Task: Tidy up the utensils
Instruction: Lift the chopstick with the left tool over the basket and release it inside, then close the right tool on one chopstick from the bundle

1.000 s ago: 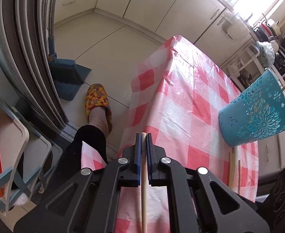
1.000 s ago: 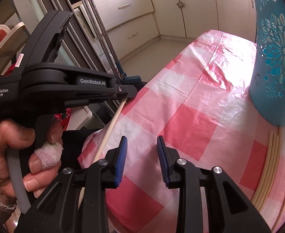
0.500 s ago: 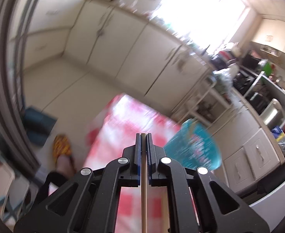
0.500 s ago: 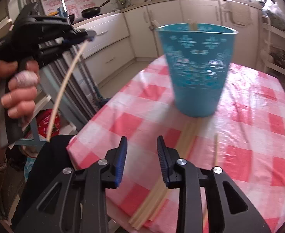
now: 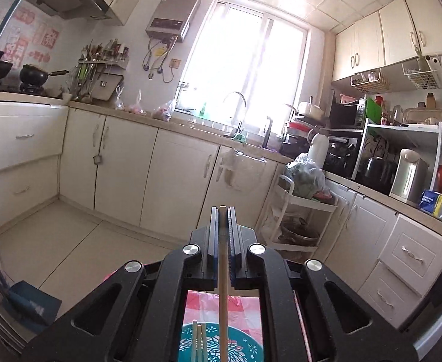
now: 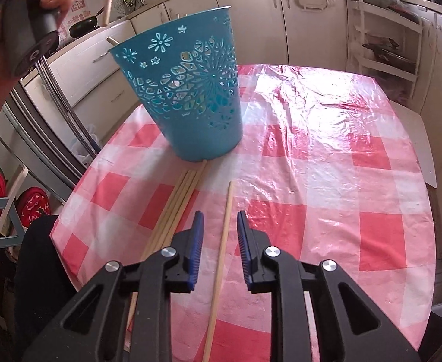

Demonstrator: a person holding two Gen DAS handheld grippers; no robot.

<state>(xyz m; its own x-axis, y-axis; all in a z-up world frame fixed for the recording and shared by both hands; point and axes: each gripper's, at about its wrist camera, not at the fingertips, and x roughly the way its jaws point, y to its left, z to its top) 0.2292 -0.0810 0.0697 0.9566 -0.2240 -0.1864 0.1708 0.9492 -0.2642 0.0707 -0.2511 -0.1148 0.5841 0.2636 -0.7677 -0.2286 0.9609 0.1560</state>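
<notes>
Now left hand-held gripper pinches one chopstick; right hand-held gripper, closing, straddles another.

No wording can be read; wall stickers too blurred.

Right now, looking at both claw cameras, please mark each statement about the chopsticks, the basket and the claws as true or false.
1. The left claw is shut on a chopstick. True.
2. The blue basket lies tipped over on the table. False: it stands upright on the checked cloth.
3. The single chopstick lies between the pads of the right claw, not yet pinched. True; its jaws have just been closing.
4. The basket is empty. False: the left wrist view shows chopsticks already inside.
5. A bundle of chopsticks lies on the cloth near the basket's foot. True.
</notes>
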